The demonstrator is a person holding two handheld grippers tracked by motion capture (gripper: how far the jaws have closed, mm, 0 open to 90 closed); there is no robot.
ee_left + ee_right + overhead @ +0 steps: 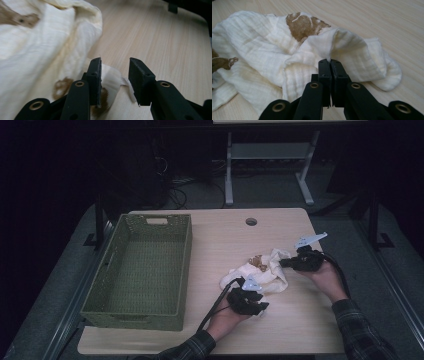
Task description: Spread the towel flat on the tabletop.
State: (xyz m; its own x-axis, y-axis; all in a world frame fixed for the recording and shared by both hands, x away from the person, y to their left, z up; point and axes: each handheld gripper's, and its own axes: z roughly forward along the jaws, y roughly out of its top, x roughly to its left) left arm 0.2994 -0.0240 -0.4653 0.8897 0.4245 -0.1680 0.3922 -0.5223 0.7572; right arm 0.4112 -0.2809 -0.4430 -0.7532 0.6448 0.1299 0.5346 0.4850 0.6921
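A crumpled white muslin cloth (262, 270) with brown printed patches lies bunched on the light wooden table (220, 240), right of the table's middle and between the two grippers. In the right gripper view the cloth (287, 55) rises in loose folds, one brown patch sitting on its upper fold and another at its left edge.

The right gripper (287, 263) comes in from the cloth's right side, held in the person's right hand (327, 277). Its fingers (324, 75) are pressed together, and a fold of the cloth's edge is pinched between them; the fabric lifts into a small peak right at their tips.

The left gripper (252, 292) sits at the cloth's near edge, held in the person's left hand (225, 317). In the left gripper view its fingers (96, 77) are spread, with a gap between them. A thin hem of the cloth (37, 50) lies across that gap, touching the inner face of the left-hand finger, but the pads are not pressing on it. The bulk of the cloth is heaped to the left of these fingers, bare table to the right.

A green woven plastic basket (107, 270) stands on the left part of the table, well apart from the cloth. A round cable hole (251, 221) is set near the table's far edge.
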